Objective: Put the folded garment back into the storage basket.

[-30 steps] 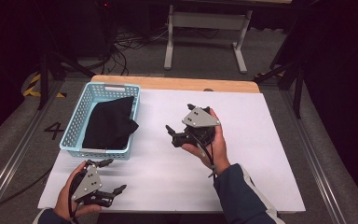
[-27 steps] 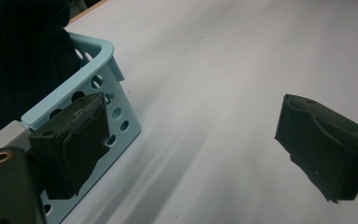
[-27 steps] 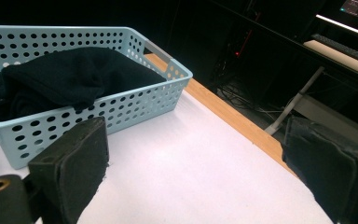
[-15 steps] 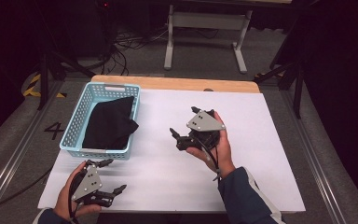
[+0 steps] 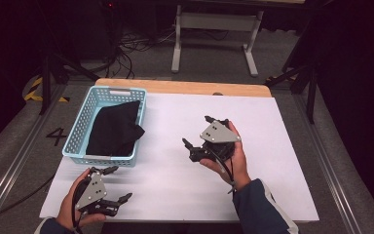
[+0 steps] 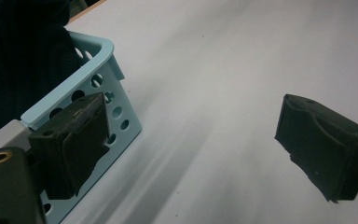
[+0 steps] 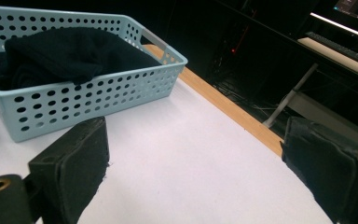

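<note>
High view: light blue perforated basket (image 5: 80,130) sits on the white surface (image 5: 272,146) at about 10 o'clock from the surface's middle, its long side running toward the far wooden edge. A black cloth (image 5: 113,129) lies inside it, bunched, with one fold draped onto the rim at the basket's 3 o'clock side.

Left gripper (image 5: 118,184): held low at the near edge of the surface, roughly 7 o'clock, just beside the basket's near short wall. Its fingers stand wide apart with nothing between them. In the left gripper view the gripper (image 6: 189,149) looks along the bare surface; the basket's near corner (image 6: 100,60) sits close behind the left-hand finger (image 6: 70,144), and the dark cloth (image 6: 23,56) shows above the rim. Whether that finger touches the basket wall, I cannot tell.

Right gripper (image 5: 197,132): held up in the person's right hand (image 5: 226,158) near the middle of the surface, at 3 o'clock from the basket and well apart from it, fingers pointing toward 9 o'clock. They are spread and hold nothing. In the right gripper view the gripper (image 7: 196,172) faces the basket's long side (image 7: 88,93), with the cloth (image 7: 70,53) heaped inside, and the wooden edge (image 7: 223,109) running past at 1 o'clock.
</note>
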`<action>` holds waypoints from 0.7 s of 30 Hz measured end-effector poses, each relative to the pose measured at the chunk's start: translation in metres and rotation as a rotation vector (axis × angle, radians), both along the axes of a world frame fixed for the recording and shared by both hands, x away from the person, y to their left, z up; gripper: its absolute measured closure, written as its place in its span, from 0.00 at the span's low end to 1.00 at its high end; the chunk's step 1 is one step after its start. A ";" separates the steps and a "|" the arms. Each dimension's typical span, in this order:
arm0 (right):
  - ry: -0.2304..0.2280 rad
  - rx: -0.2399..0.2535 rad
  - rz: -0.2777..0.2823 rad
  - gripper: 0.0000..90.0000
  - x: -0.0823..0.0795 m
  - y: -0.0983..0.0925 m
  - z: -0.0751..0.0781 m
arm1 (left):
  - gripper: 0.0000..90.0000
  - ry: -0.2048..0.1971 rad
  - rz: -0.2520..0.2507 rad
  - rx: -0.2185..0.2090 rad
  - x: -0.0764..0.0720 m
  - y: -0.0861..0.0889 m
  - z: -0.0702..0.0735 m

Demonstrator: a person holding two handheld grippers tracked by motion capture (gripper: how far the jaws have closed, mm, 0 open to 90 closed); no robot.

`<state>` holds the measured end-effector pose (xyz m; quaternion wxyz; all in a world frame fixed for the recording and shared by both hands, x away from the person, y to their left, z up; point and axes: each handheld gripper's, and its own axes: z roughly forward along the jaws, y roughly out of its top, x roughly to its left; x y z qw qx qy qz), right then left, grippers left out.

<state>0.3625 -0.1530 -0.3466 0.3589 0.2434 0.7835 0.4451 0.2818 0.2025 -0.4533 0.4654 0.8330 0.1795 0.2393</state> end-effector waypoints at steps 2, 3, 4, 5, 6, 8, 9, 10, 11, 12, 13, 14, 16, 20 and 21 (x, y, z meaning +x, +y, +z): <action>-0.002 -0.005 -0.001 0.08 -0.001 -0.002 -0.001 | 0.12 0.000 0.001 -0.001 0.000 0.000 0.000; -0.006 -0.006 -0.002 0.08 -0.002 -0.003 -0.001 | 0.12 0.000 0.001 0.000 0.000 0.000 0.000; -0.008 -0.004 -0.003 0.08 -0.002 -0.004 -0.001 | 0.12 -0.001 0.001 0.001 0.000 0.000 0.000; -0.007 -0.001 -0.004 0.08 -0.003 -0.005 -0.001 | 0.12 -0.002 0.001 0.002 0.000 0.000 0.000; -0.007 -0.004 -0.005 0.08 -0.003 -0.005 -0.002 | 0.12 -0.002 0.001 0.001 0.000 0.000 0.000; -0.014 -0.013 -0.010 0.08 -0.004 -0.006 -0.002 | 0.11 -0.001 0.000 0.002 0.000 0.000 0.000; -0.011 -0.015 -0.009 0.08 -0.005 -0.007 -0.003 | 0.12 0.000 0.001 0.002 0.000 0.000 0.000; -0.016 -0.021 -0.008 0.08 -0.005 -0.008 -0.003 | 0.12 -0.002 0.001 0.003 0.000 0.000 0.000; -0.019 -0.022 -0.011 0.08 -0.005 -0.008 -0.003 | 0.12 0.000 0.001 0.001 0.000 0.000 0.000; -0.017 -0.018 -0.011 0.08 -0.006 -0.009 -0.003 | 0.12 0.000 0.001 0.002 0.000 0.000 0.000; -0.013 -0.019 -0.009 0.08 -0.006 -0.009 -0.003 | 0.12 -0.002 0.001 0.004 0.000 0.000 0.000; -0.016 -0.022 -0.010 0.08 -0.007 -0.010 -0.003 | 0.11 0.001 0.001 0.002 0.000 0.000 0.000; -0.023 -0.022 -0.011 0.08 -0.008 -0.011 -0.003 | 0.12 0.000 0.001 0.002 0.000 0.000 0.000; -0.029 -0.023 -0.012 0.08 -0.010 -0.014 -0.004 | 0.11 0.001 0.001 0.003 0.000 0.000 0.000; -0.027 -0.024 -0.012 0.08 -0.010 -0.015 -0.005 | 0.12 0.000 0.001 0.002 0.000 0.000 0.000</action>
